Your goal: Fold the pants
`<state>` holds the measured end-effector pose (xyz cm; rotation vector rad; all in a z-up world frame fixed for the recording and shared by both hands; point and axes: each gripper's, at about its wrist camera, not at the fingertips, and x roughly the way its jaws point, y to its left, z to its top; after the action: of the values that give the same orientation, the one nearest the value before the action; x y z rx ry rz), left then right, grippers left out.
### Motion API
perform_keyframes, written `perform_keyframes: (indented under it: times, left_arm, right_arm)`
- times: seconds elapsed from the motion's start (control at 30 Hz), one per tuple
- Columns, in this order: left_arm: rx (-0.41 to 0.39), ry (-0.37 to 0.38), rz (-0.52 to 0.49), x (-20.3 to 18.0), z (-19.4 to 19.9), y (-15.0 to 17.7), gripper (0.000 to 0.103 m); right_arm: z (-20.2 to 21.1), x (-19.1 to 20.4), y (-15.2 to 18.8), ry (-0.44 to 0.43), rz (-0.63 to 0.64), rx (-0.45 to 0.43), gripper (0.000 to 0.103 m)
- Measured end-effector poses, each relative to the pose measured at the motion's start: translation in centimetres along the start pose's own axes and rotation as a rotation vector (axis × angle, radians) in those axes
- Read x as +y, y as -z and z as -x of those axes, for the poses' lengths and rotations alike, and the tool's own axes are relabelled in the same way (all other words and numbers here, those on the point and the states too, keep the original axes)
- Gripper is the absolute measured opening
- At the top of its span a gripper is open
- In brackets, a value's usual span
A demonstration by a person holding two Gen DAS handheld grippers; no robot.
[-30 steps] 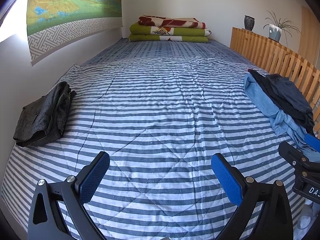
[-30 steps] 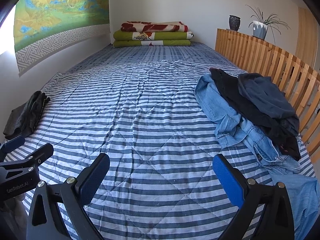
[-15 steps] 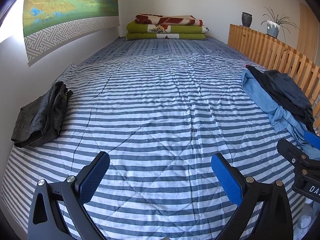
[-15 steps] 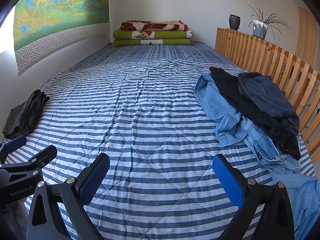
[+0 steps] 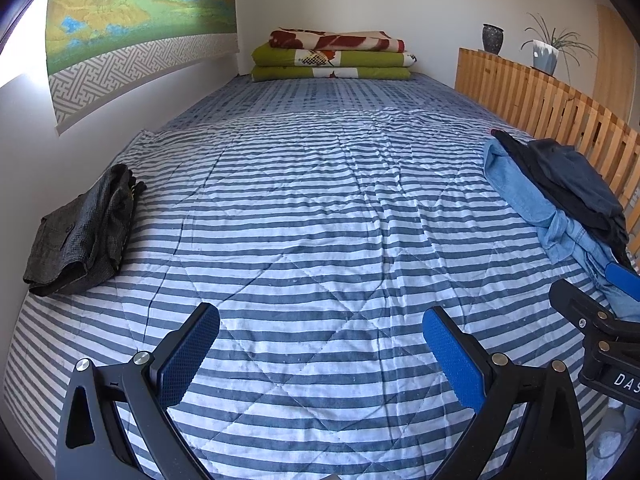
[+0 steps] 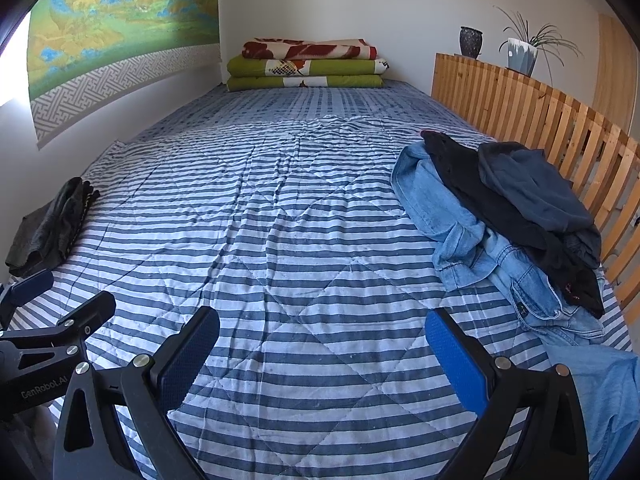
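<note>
Above a striped quilt [image 5: 312, 216], both tongs hang side by side with nothing between their pads. Left tongs [image 5: 320, 354]: spread wide, blue pads facing each other over bare quilt. Right tongs [image 6: 322, 354]: likewise spread wide and empty; one of its black fingers with a blue tip shows at the right edge of the left view.

Ahead and to the right of the right tongs lies an unfolded heap of clothes [image 6: 508, 216], close against a wooden slat rail [image 6: 560, 128]. Within the heap, light blue jeans [image 6: 460, 224] sit lowest, touching the quilt; a black garment [image 6: 472, 184] lies over them, and a dark navy garment [image 6: 528, 184] rests on top, nearest the rail. More light blue cloth [image 6: 600, 392] lies just right of the right tongs' right finger. From the left tongs, this heap appears far to the right.

Ahead and to the left of the left tongs, near the wall, sits a folded pair of dark grey pants [image 5: 84, 232], well apart from the heap.

Far ahead of both tongs, at the far end of the bed, folded blankets [image 5: 334, 56] are stacked, two green ones below and a red and cream one on top. A dark vase [image 6: 471, 42] and a potted plant [image 6: 522, 54] stand on top of the rail. A landscape hanging [image 5: 132, 12] covers the wall to the left.
</note>
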<state>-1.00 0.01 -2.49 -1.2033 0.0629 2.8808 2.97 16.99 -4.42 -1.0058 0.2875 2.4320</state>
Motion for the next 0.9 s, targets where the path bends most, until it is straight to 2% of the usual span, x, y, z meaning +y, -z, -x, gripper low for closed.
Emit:
perform_keyframes:
  times: [0.9]
  left_arm:
    - [0.006, 0.007, 0.005, -0.28, -0.46, -0.2, 0.103]
  right_arm:
    - [0.3, -0.29, -0.05, 0.003, -0.005, -0.007, 0.102]
